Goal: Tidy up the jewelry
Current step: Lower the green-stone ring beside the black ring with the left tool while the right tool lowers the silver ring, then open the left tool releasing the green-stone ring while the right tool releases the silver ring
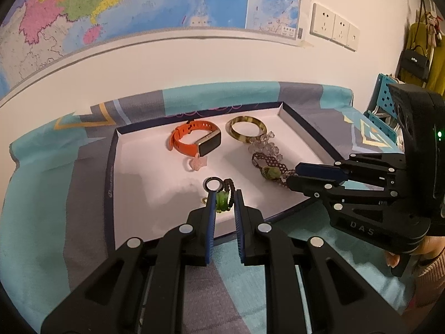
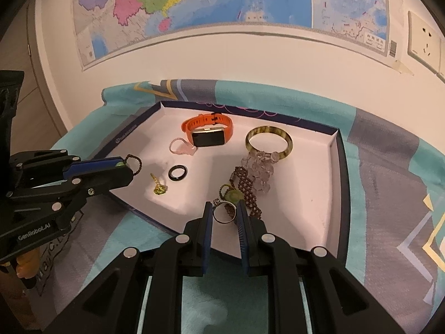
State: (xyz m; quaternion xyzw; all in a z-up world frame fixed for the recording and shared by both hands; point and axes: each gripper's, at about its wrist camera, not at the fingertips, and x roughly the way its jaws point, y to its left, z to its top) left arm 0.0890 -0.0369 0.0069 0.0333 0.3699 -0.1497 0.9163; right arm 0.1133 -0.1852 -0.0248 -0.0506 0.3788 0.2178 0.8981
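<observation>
Left hand-held gripper [image 1: 224, 194] is pinched on a green-bead cord charm [image 1: 222, 201]; right hand-held gripper [image 2: 224, 208] clamps a silver ring [image 2: 222, 213]. Both sit low over the white tray [image 2: 338, 150]. Risk: ring may snag the brown beaded bracelet [image 2: 246, 188] touching it, dragging it along.

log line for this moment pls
left gripper: shut on green pendant on dark cord | right gripper: shut on silver ring | both at white tray
</observation>
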